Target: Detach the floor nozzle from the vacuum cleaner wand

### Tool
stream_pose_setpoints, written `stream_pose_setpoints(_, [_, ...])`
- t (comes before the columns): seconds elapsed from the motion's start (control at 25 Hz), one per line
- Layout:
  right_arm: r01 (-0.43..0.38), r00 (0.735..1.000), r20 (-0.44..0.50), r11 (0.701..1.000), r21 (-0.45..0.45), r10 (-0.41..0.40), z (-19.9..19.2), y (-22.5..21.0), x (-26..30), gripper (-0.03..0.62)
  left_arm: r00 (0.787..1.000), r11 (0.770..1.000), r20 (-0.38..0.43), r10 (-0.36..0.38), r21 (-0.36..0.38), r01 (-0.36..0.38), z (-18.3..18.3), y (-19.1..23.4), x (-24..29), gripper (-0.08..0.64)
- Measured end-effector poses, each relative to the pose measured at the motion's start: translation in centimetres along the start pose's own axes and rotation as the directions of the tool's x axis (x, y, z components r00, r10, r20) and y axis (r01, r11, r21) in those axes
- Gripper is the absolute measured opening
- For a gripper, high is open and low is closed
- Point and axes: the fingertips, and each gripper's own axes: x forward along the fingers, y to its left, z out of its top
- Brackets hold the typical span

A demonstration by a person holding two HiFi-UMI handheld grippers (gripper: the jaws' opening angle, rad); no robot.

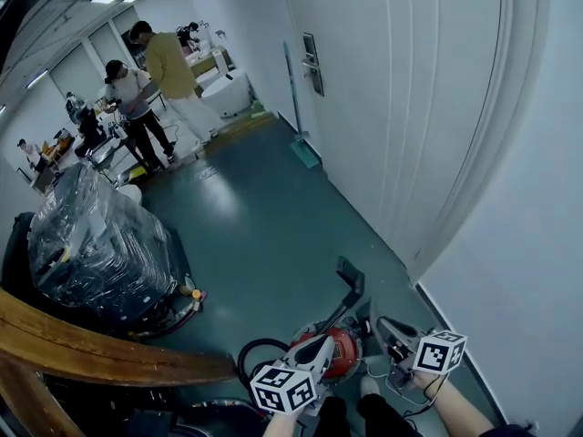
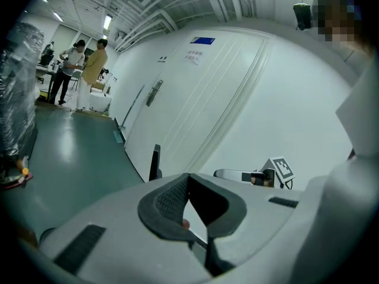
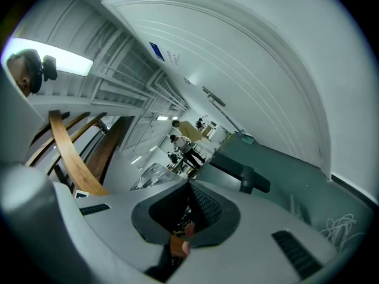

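Observation:
The red vacuum cleaner [image 1: 344, 351] stands on the green floor at the bottom of the head view. A black wand [image 1: 339, 313] slants up from it to a flat black head piece [image 1: 352, 277]; I cannot tell whether this is the floor nozzle. The same black piece shows upright in the left gripper view [image 2: 155, 161] and lying across in the right gripper view [image 3: 246, 178]. My left gripper [image 1: 325, 342] [image 2: 189, 179] hangs over the red body, shut and empty. My right gripper [image 1: 384, 323] [image 3: 189, 188] is just right of the wand, shut with nothing in it.
A plastic-wrapped pallet load [image 1: 96, 244] stands at left, a wooden rail [image 1: 91, 344] below it. White doors [image 1: 410, 107] line the right wall; a mop [image 1: 296, 107] leans there. A black hose [image 1: 255, 349] and white cables [image 1: 392, 373] lie by the vacuum. People [image 1: 137, 107] stand far back.

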Motion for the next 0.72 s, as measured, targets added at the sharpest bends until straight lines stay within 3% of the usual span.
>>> stream_pose_setpoints(0.48, [0.137, 0.987, 0.081, 0.989, 0.048, -0.14, -2.7, -3.5, 3.2, 0.017, 0.98, 0.989, -0.137, -0.144, 0.024, 0.148, -2.5, 5.0, 3.9, 0.005])
stream_pose_setpoints(0.72, [0.164, 0.982, 0.083, 0.984, 0.069, -0.17, -3.5, -5.0, 3.6, 0.017, 0.971, 0.983, -0.166, -0.17, 0.04, 0.178, -3.1, 6.0, 5.0, 0.005])
